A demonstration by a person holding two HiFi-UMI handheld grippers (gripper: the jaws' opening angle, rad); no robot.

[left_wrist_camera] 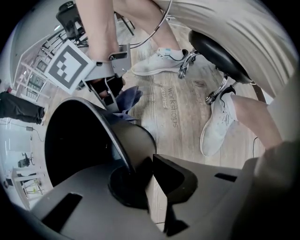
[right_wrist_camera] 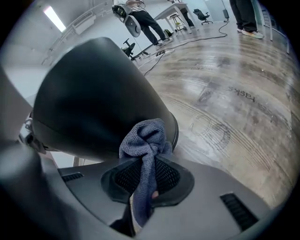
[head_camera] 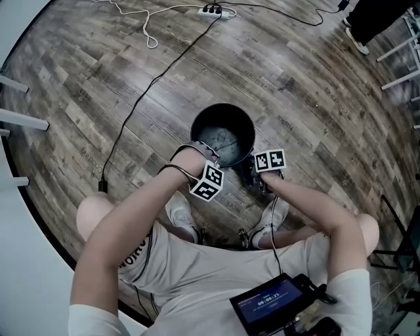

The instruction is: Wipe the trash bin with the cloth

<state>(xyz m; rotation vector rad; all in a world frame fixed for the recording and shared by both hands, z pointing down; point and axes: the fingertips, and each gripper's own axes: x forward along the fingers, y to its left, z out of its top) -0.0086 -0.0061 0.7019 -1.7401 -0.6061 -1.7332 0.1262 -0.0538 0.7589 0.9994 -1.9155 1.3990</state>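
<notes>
My left gripper has its jaws pressed onto the rim of the trash bin, and the rim's edge runs into the narrow gap between them. My right gripper pinches the blue-grey cloth. The cloth's bunched end lies against the bin's dark outer wall on the side nearest me. The bin stands on the wooden floor. Just beside the bin, on my side, sit 2 pale shoes and the stool's castor legs, crowding both grippers. Beyond the bin the floor opens wide. 1 black cable passes left of the bin toward a power strip well beyond it.
</notes>
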